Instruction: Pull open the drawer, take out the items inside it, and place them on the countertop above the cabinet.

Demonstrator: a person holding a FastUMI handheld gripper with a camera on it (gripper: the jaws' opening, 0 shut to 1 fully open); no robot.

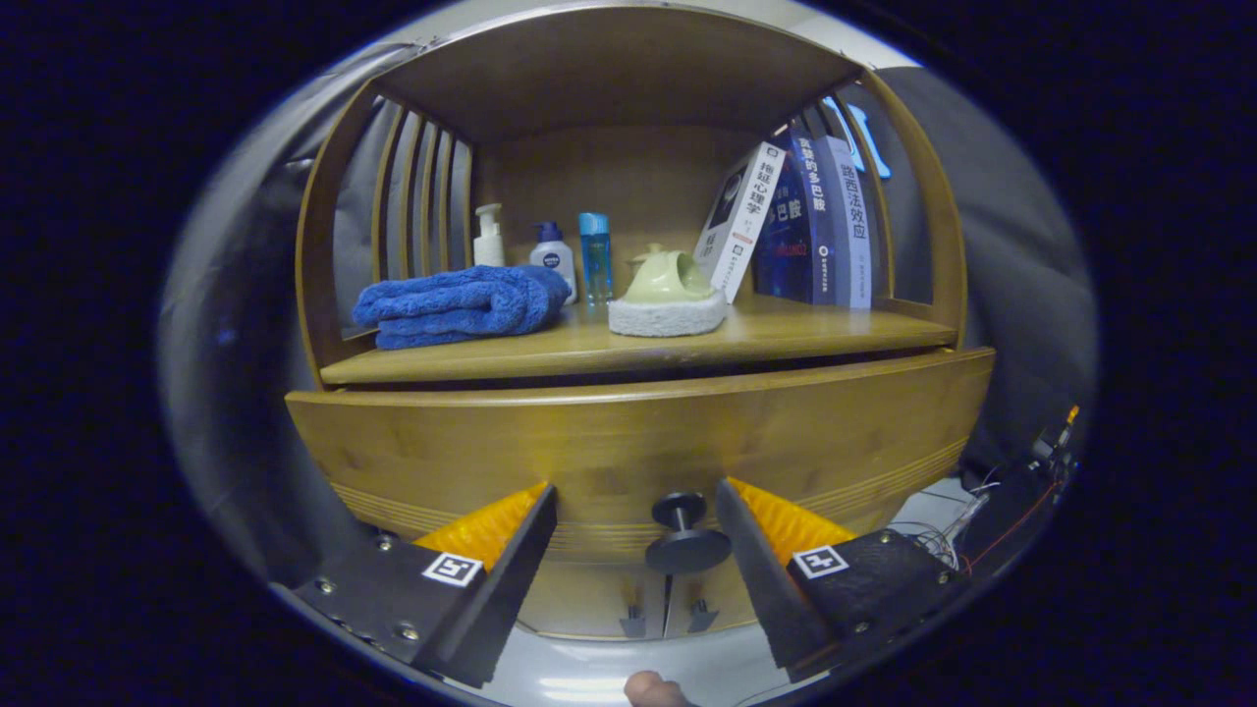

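While hand-held gripper [633, 501] gapes, knob [684, 535] between, towel [462, 304] above

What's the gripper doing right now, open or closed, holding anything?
Gripper: open, holding nothing; the round dark drawer knob sits between its spread fingers, neither touching it.

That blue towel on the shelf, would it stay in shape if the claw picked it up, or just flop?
The blue towel looks plush and loosely folded, so it would probably sag and unfold when lifted by one edge. It seems light and unlikely to slip or break. The claw is open, with the drawer knob between its fingers, well below the towel.
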